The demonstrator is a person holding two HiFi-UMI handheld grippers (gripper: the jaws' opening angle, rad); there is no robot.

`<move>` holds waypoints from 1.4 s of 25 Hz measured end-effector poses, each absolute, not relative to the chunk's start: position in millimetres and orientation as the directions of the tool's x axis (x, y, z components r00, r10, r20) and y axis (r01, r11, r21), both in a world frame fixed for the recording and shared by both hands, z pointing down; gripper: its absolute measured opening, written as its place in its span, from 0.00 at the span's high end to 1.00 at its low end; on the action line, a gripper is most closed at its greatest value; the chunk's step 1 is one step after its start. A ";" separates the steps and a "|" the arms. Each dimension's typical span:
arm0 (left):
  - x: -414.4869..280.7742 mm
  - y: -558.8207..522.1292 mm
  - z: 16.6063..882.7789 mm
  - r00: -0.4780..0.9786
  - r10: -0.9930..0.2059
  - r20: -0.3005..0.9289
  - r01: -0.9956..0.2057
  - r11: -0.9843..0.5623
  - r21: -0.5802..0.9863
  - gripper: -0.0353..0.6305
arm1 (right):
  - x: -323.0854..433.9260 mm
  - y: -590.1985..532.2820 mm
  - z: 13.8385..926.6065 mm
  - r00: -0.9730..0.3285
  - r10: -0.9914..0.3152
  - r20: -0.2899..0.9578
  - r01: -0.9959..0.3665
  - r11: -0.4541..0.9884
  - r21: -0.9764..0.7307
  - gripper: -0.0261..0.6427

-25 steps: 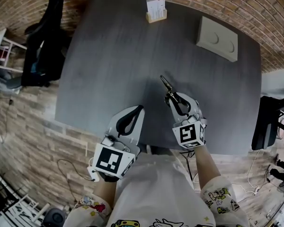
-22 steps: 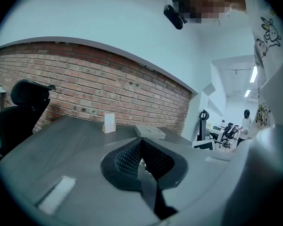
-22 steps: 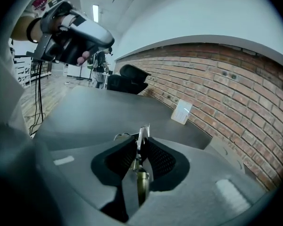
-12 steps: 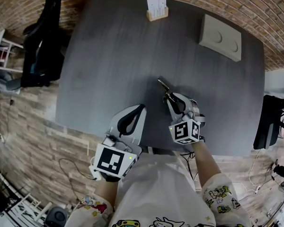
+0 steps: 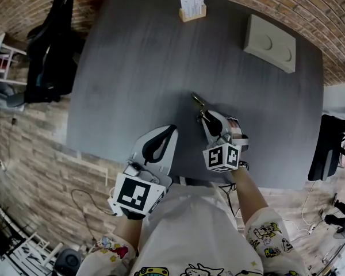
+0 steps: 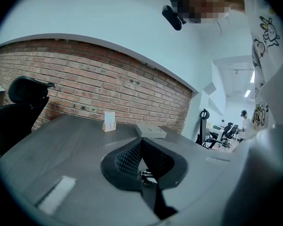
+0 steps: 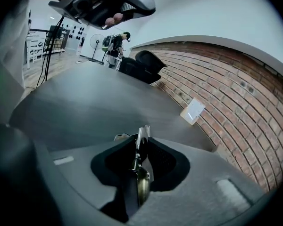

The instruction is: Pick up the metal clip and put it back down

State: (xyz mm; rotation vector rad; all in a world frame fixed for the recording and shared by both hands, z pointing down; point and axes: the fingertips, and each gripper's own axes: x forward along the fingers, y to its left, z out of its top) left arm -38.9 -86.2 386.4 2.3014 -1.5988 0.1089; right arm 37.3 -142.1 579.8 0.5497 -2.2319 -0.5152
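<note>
Grip: your right gripper (image 5: 205,118) clamped metal clip (image 5: 196,101) low over table (image 5: 132,68), apparently for set-down; left gripper (image 5: 171,130) idled at table's near edge, jaws together, empty.

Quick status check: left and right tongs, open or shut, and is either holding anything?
Left tongs: shut, holding nothing.
Right tongs: shut on the metal clip.

A wooden holder (image 5: 193,14) with white cards is standing at the gray table's (image 5: 132,68) far edge. A pale flat box (image 5: 270,42) (two round dimples on top) is lying far right. A black office chair (image 5: 52,45) is sitting left.
</note>
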 end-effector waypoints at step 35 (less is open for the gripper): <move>-50.5 -71.3 349.5 0.343 -0.927 0.150 -0.932 -0.316 0.179 0.95 | 47.8 -126.9 508.9 -0.650 -0.548 0.526 -0.376 0.834 0.404 0.55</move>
